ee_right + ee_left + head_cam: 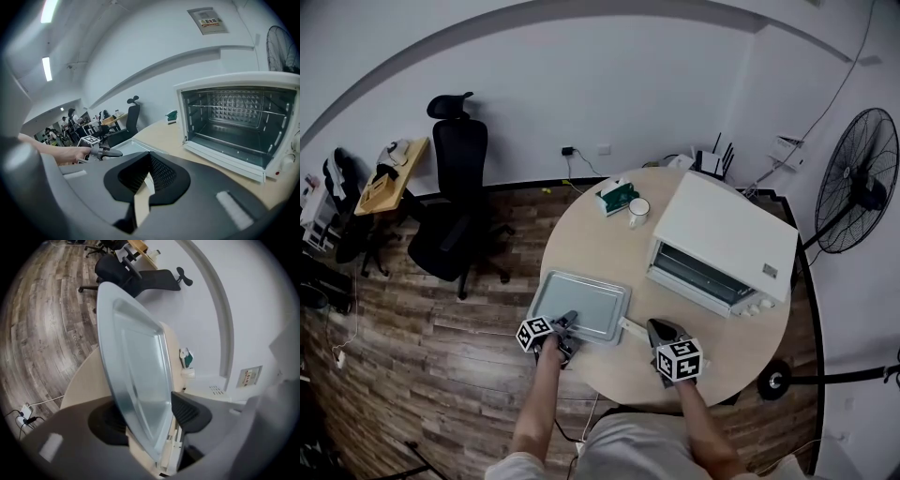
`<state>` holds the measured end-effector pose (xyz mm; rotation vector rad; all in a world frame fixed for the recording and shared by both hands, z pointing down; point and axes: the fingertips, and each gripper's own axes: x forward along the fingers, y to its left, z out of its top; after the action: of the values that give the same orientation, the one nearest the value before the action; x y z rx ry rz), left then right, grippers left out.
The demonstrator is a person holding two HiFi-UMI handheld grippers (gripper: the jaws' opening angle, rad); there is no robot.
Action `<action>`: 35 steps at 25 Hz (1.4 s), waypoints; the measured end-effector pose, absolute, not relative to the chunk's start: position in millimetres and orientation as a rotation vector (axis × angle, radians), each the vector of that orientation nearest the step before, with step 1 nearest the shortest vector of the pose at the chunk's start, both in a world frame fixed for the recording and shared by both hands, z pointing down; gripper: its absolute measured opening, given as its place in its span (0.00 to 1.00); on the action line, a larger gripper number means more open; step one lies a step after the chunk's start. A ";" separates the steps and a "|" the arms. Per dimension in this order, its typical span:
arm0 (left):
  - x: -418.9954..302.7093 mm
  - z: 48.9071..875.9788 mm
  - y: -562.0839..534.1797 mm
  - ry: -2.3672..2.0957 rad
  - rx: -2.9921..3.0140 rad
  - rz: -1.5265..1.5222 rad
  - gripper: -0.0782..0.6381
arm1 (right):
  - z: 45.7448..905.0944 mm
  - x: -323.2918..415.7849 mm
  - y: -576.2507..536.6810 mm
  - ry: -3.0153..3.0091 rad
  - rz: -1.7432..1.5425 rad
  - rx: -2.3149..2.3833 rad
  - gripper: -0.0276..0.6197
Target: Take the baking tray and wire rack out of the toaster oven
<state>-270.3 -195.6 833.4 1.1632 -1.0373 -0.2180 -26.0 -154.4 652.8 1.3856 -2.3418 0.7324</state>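
The silver baking tray [581, 302] lies flat on the round wooden table [591, 248], left of the white toaster oven [722, 248]. My left gripper [565, 323] is at the tray's near edge. In the left gripper view the tray [136, 362] runs between the jaws of the left gripper [149, 418], which stand wide and do not press on it. My right gripper [661, 328] rests shut and empty over the table in front of the oven. The oven [243, 126] stands open, and the wire rack [236, 109] sits inside on an upper rail.
A white mug [638, 211] and a green tissue box [617, 195] stand at the table's far side. A black office chair [455, 202] is on the left, and a standing fan [861, 178] on the right. The table's front edge runs just under both grippers.
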 end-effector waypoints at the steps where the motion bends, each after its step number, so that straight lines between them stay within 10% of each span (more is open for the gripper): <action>1: -267.9 834.5 -194.7 -1.037 1.149 -0.229 0.52 | 653.5 -25.9 -153.4 -2.340 0.732 1.385 0.04; 35: -208.9 800.8 -191.5 -0.983 1.106 -0.402 0.57 | 660.6 90.3 -189.8 -2.256 1.031 1.786 0.04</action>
<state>-208.9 -191.5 800.8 1.1065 -0.9833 -0.4019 90.3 -189.8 660.6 1.7856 -2.2558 1.0305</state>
